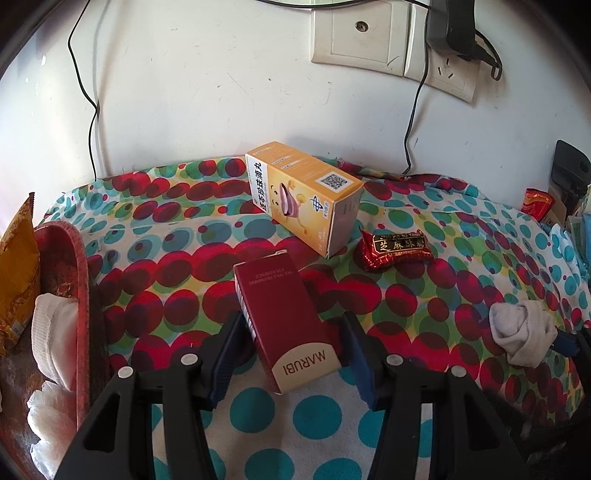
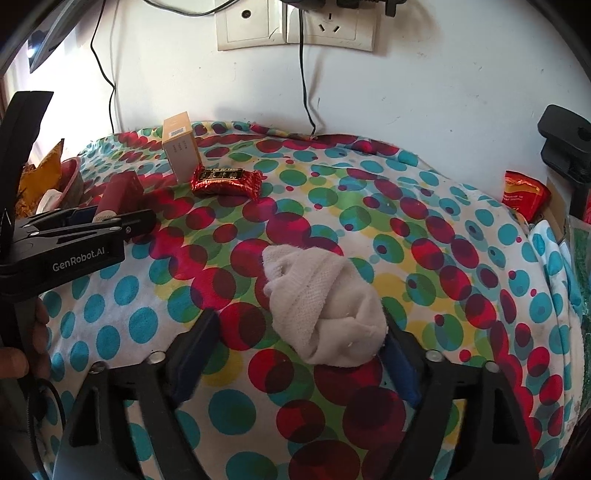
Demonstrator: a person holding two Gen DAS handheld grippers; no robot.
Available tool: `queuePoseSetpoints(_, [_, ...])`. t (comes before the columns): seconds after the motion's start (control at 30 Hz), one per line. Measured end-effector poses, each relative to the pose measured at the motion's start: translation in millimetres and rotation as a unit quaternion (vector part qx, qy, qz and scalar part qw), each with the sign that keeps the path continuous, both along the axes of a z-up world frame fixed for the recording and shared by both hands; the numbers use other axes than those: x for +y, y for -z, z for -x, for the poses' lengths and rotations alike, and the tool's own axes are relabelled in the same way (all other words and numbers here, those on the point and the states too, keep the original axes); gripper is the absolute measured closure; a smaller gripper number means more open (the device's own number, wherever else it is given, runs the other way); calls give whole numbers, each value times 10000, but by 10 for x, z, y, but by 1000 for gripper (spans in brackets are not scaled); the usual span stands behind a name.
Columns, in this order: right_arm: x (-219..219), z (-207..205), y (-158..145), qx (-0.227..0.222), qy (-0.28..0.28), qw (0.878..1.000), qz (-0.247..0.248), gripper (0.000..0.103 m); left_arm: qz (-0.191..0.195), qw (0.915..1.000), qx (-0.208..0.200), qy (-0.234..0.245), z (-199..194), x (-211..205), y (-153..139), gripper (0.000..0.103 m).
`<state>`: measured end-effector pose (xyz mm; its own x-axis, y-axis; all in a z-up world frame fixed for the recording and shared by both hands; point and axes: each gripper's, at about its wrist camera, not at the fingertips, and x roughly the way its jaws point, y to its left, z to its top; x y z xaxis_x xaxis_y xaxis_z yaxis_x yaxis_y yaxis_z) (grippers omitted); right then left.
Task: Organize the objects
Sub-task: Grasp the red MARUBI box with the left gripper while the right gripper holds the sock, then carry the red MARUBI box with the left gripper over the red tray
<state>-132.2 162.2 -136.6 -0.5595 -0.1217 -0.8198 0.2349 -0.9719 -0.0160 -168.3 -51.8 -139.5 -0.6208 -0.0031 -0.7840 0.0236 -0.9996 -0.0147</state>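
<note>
A dark red MARUBI box (image 1: 286,321) lies on the dotted cloth between the fingers of my left gripper (image 1: 291,354), which is open around it with a gap on each side. A rolled white sock (image 2: 325,306) lies between the fingers of my right gripper (image 2: 295,358), which is open, its right finger close to the sock. The sock also shows in the left wrist view (image 1: 521,332). An orange medicine box (image 1: 306,195) and a red snack packet (image 1: 397,249) lie farther back. The left gripper and red box also show in the right wrist view (image 2: 107,218).
A red basket (image 1: 79,280) at the left holds a white sock (image 1: 55,336) and an orange bag (image 1: 16,280). A red packet (image 2: 522,194) and clutter sit at the right edge. The wall behind carries sockets (image 2: 295,27) and hanging cables.
</note>
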Motion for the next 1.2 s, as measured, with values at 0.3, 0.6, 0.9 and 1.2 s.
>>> queuePoseSetpoints(0.3, [-5, 12, 4, 12, 10, 10000, 7, 0, 15, 10000, 2, 0, -6, 14, 6, 48])
queuePoseSetpoints(0.6, [4, -23, -24, 224, 127, 9996, 132, 41, -99, 9999, 49, -44, -9, 2, 2, 48])
queuePoseSetpoints(0.9, [-35, -107, -118, 557, 115, 9983, -129, 72, -8, 9986, 468, 234, -123, 106, -99, 73])
queuePoseSetpoints(1.2, [177, -143, -188, 700, 519, 9962, -32, 72, -634, 9955, 396, 577, -101, 25, -87, 73])
